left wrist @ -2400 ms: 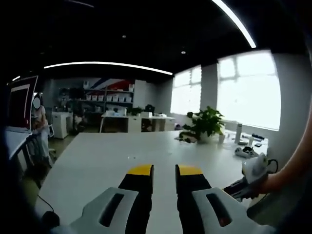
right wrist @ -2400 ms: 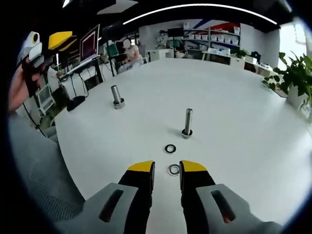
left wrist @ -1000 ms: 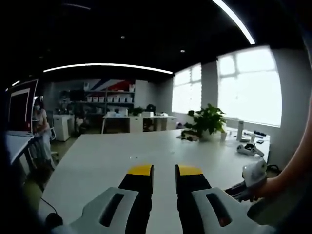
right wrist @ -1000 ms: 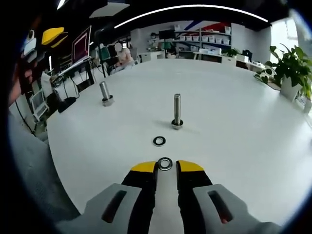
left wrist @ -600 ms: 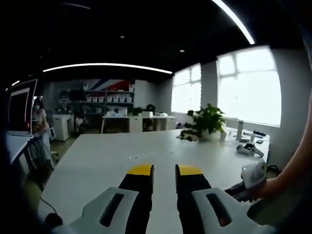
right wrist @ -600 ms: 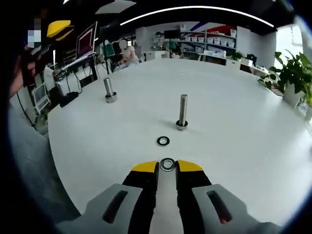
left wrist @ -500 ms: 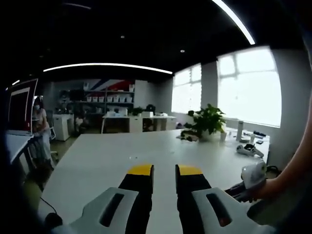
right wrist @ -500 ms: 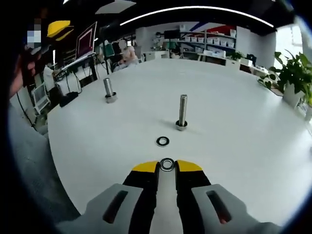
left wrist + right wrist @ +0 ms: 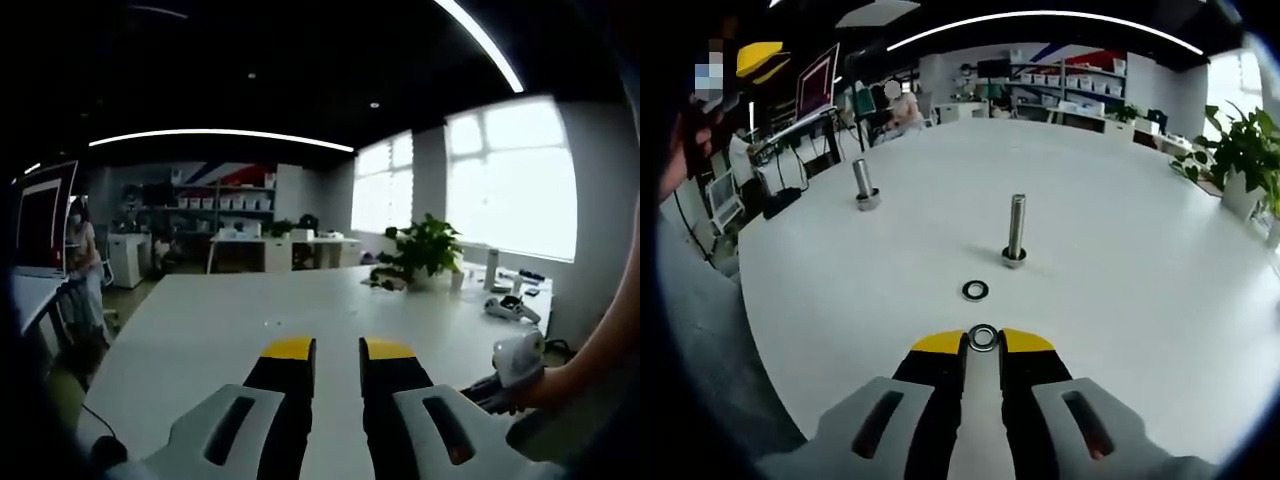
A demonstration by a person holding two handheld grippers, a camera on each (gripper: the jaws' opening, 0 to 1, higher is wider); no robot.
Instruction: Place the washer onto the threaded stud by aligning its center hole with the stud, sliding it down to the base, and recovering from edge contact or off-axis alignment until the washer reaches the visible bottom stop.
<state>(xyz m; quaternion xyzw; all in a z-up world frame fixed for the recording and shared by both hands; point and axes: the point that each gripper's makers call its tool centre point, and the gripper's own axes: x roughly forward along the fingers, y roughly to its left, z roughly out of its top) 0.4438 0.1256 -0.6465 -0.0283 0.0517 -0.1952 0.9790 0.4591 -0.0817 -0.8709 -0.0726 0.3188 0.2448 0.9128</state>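
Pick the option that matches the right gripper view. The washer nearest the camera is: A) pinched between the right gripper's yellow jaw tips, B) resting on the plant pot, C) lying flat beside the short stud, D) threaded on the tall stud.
A: the washer sits between the yellow tips of the right gripper, whose jaws close on its two sides, while the tall stud farther off stands bare.

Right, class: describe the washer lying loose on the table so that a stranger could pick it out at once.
Start at the white table and find the nearer upright stud. Just in front of it, toward the right gripper, the loose washer lies flat. Unlike the other washer, it is untouched, not pinched between yellow-tipped fingers.
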